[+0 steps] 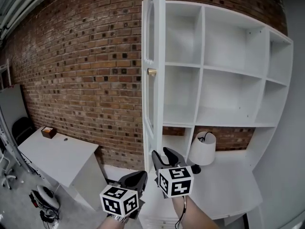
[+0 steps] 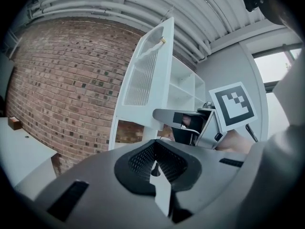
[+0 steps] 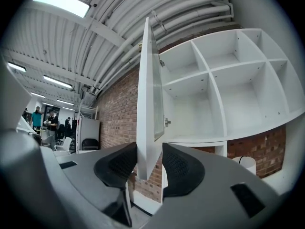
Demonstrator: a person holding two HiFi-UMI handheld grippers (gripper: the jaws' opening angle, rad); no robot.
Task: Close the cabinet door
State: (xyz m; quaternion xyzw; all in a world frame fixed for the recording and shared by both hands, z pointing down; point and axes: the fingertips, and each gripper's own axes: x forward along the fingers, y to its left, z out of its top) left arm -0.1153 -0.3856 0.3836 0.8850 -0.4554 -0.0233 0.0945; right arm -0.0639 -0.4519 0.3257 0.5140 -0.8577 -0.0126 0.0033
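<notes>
The right tool (image 3: 145, 163) stands fairly wide. Its jaws straddle the lower free edge of the cabinet door (image 3: 147, 104) without clamping it. The left tool (image 2: 155, 163), jaws together and empty, hovers just beside it. The door stands open at the left edge of the white cabinet (image 1: 228, 80).
</notes>
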